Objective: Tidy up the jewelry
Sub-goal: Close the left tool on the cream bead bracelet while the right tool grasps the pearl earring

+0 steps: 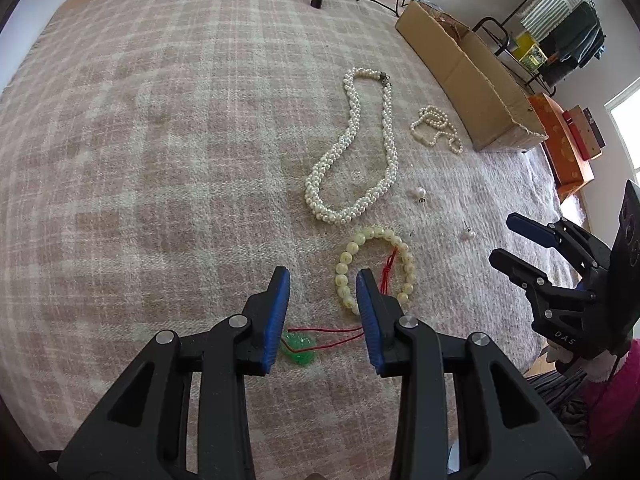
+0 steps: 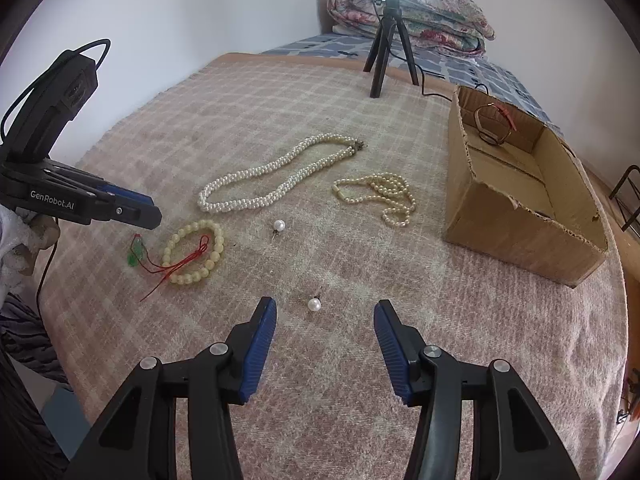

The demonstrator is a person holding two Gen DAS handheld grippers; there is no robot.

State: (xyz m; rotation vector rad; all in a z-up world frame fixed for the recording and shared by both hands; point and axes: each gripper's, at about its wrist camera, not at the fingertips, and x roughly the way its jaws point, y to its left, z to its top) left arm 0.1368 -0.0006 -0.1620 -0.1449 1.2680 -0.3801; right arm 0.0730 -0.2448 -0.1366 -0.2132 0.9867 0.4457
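Both grippers stood open and empty: the left gripper (image 1: pixel 322 276) hung over the green pendant on red cord (image 1: pixel 299 347), likely to pick it, while the brown cardboard box (image 2: pixel 520 216) waited far right.

The woven wool blanket (image 2: pixel 160 128) is plaid in dusty pink and cream. A twisted multi-strand pearl necklace (image 2: pixel 276 184) is white; the round-bead bracelet (image 2: pixel 192 252) is pale yellow with red cord; a small carved pendant (image 1: pixel 298 346) is green. The corrugated cardboard box (image 2: pixel 520 232) is tan.
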